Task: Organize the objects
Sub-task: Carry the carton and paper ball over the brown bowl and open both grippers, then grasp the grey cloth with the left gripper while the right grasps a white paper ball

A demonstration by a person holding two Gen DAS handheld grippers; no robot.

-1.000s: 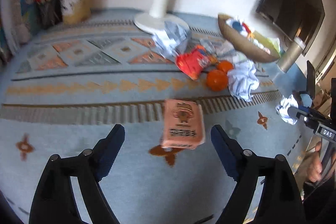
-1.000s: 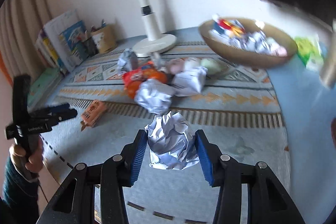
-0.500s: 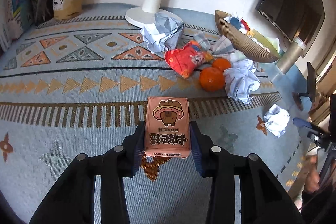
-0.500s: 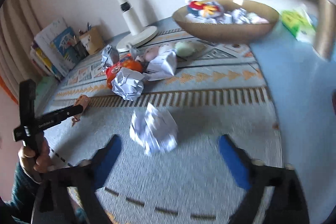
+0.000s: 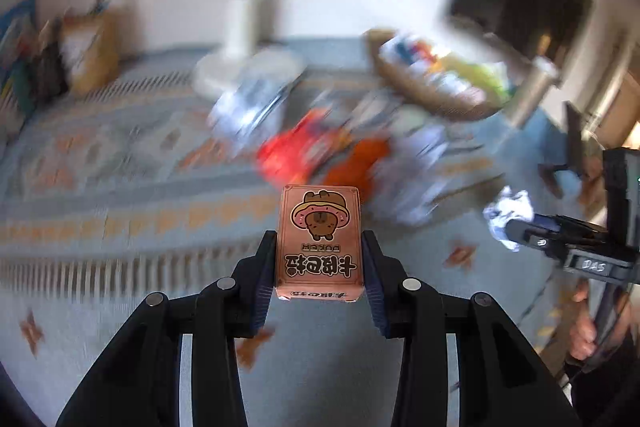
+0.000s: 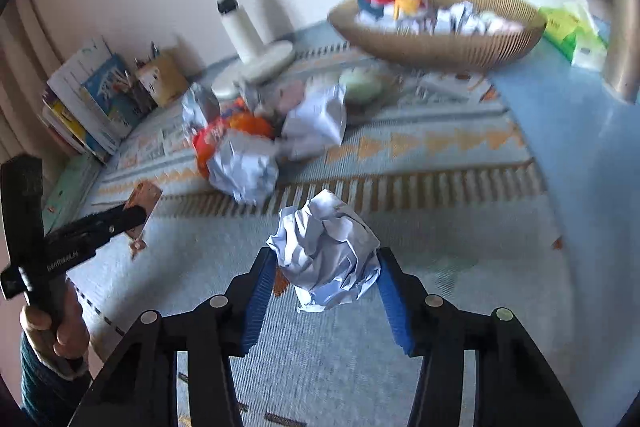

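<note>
Clamping anew on the crumpled paper ball (image 6: 326,251) it let drop a moment ago, the right claw (image 6: 326,287) is closing, while the left claw (image 5: 319,267), freshly shut on the pink card box (image 5: 319,239), lifts it off the bench (image 5: 120,187), both seemingly bound for the basket (image 6: 436,41) ahead.

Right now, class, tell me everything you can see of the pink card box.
The card box is a small, flat, pink-orange carton with a glossy look. Its top face shows a cartoon bear in a hat above bold dark characters, printed upside down to the left wrist view. It sits clamped by its long sides between the pads of the left tool, lifted off the rug. In the right wrist view it juts out beyond the tool's tip, tilted.
</note>
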